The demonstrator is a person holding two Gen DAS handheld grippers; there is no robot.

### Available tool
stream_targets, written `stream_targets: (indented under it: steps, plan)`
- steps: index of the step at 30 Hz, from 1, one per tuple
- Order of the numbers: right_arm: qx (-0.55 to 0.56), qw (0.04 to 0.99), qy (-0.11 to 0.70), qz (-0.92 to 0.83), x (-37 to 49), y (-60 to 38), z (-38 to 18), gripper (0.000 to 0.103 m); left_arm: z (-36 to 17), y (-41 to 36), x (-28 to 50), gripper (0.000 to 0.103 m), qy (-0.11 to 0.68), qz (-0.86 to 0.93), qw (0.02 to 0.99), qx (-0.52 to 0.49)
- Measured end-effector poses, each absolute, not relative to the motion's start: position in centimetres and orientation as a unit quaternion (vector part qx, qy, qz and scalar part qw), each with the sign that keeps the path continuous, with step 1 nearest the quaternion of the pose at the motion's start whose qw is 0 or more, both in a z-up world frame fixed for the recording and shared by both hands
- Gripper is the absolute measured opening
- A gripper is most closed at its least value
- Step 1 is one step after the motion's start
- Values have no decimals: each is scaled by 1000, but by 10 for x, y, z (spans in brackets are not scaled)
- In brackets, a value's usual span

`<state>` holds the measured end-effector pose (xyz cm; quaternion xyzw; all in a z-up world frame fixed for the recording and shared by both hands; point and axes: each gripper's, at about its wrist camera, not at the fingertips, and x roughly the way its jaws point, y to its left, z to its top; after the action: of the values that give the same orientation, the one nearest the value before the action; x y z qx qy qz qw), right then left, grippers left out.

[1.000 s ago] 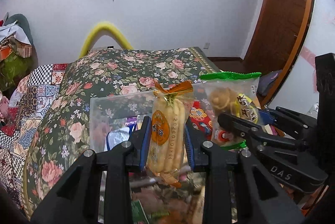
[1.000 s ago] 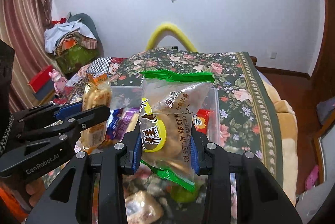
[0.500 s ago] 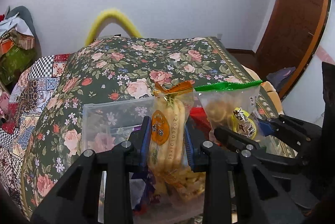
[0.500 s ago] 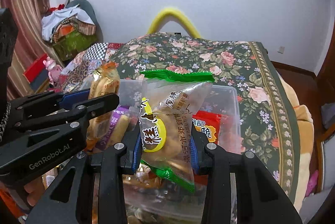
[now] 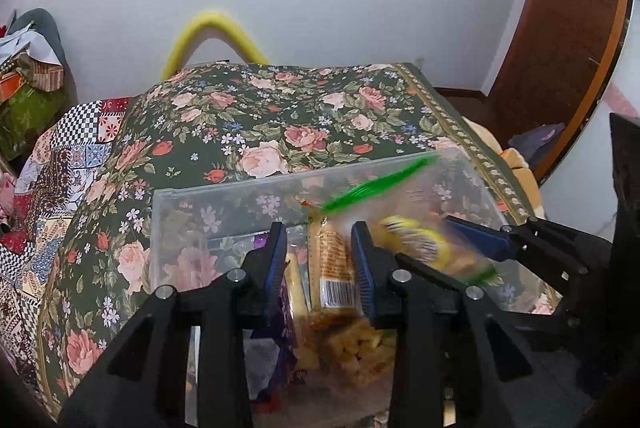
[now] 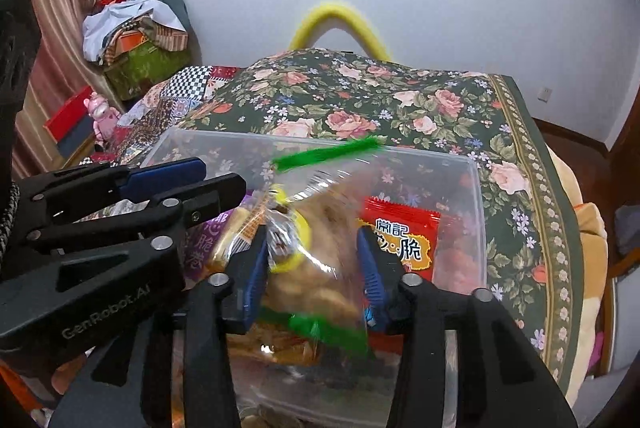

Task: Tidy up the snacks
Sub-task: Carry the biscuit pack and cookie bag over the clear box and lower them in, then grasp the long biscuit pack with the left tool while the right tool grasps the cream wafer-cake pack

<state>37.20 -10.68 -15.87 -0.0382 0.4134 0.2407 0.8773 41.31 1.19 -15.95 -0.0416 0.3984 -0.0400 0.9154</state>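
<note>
A: Left wrist view first: the left gripper (image 5: 320, 260) has spread its jaws, and the orange rice-cracker pack (image 5: 334, 268) it pinched a second ago now sits loose between them, dropping into the clear plastic bin (image 5: 180, 224).

B: Same on the other side. The right gripper (image 6: 312, 260) stands open too, and the green-edged cake bag (image 6: 320, 228) is blurred and tilted (mid-fall, I'd judge), already inside the bin walls beside the red snack packet (image 6: 404, 236).

A: So both snacks went from held above the bin to released into it.

B: Which I read as this pair being stowed. The bin rests on the floral bedspread (image 5: 280, 116), and both packs land on the snacks already there.

A: Next likely means pulling both grippers clear and fetching more.
</note>
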Motion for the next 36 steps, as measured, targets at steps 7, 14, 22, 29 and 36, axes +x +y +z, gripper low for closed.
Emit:
stream_targets:
  steps: [7, 14, 22, 29, 36]
  plan:
    - [-44, 894, 389, 216, 355, -118, -140, 65, -140, 22, 388, 52, 381, -37, 923, -39]
    - [-40, 901, 379, 209, 332, -130, -121, 69, -115, 34, 351, 55, 362, -33, 931, -34]
    - [-39, 902, 377, 207, 298, -139, -116, 69, -104, 52, 295, 64, 356, -32, 934, -18]
    - [-48, 895, 394, 204, 268, -134, -129, 69, -120, 79, 246, 64, 364, -5, 931, 7]
    - [-30, 880, 431, 197, 244, -134, -157, 71, -151, 109, 221, 66, 404, 1, 915, -12]
